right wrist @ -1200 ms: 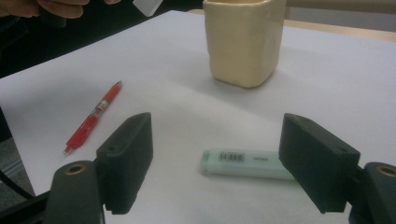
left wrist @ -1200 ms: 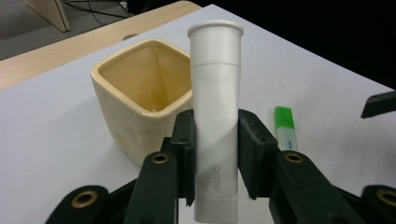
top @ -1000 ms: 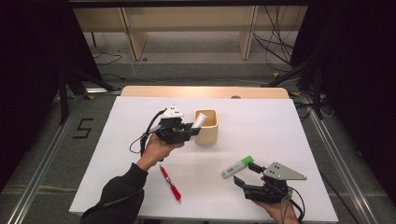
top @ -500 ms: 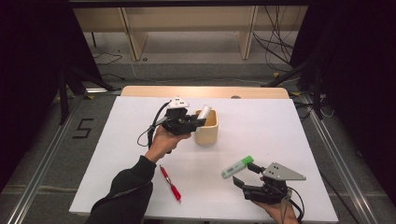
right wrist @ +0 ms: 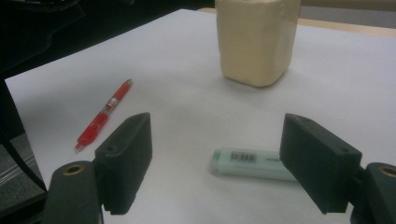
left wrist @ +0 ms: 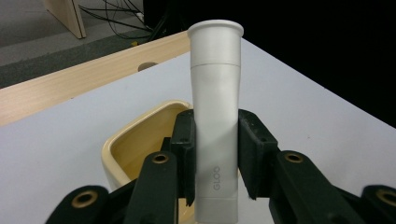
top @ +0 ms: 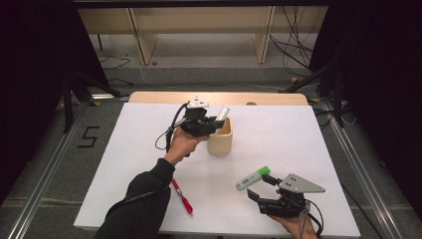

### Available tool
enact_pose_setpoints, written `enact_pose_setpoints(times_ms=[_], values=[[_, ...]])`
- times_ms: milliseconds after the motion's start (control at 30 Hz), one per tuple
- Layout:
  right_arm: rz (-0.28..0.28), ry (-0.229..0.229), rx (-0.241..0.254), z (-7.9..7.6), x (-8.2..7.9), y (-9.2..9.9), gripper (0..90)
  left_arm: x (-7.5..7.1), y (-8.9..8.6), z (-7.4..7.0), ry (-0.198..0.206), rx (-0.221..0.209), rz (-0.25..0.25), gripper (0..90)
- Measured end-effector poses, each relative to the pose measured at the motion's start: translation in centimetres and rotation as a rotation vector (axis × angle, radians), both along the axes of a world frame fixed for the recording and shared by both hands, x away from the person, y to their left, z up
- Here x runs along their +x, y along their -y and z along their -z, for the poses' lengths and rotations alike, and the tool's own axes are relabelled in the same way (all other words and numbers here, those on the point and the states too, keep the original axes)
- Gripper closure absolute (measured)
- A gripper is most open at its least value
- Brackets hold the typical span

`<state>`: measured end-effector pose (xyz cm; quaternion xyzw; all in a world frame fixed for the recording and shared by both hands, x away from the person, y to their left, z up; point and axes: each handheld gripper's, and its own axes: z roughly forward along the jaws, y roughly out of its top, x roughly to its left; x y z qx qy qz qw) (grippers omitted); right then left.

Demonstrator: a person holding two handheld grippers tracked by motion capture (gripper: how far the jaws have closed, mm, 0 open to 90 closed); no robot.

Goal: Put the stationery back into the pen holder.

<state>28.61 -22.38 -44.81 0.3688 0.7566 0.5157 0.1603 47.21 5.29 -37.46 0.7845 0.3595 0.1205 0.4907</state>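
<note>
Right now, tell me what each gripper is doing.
Left gripper: shut on the white glue stick, above the beige cup.
Right gripper: open, holding nothing; the green highlighter lies between its jaws.

A matt white plastic glue stick point(left wrist: 215, 116), a glossy cream cup point(left wrist: 140, 140), a smooth white tabletop point(top: 298, 134) edged in wood.

The glue stick point(left wrist: 215, 116) is a pale grey-white tube with a flared cap at its far end and the word "GLOO" printed low on its body. It is pinched across its lower half and held tilted above the cream container point(top: 222, 140), over that container's near-left rim. The container is a squarish, round-cornered cup, standing upright with its mouth open.
</note>
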Motion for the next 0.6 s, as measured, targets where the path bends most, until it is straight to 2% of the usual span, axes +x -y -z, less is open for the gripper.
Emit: enact_pose_setpoints(times_ms=[267, 600], values=[[-0.008, 0.002, -0.004, 0.1, 0.0, -0.1, 26.2, 1.0, 0.7, 0.1, 0.005, 0.007, -0.027, 69.9], [-0.014, -0.005, -0.005, 0.1, 0.0, -0.1, 26.2, 2.0, 0.7, 1.0, -0.023, 0.008, -0.055, 69.8]])
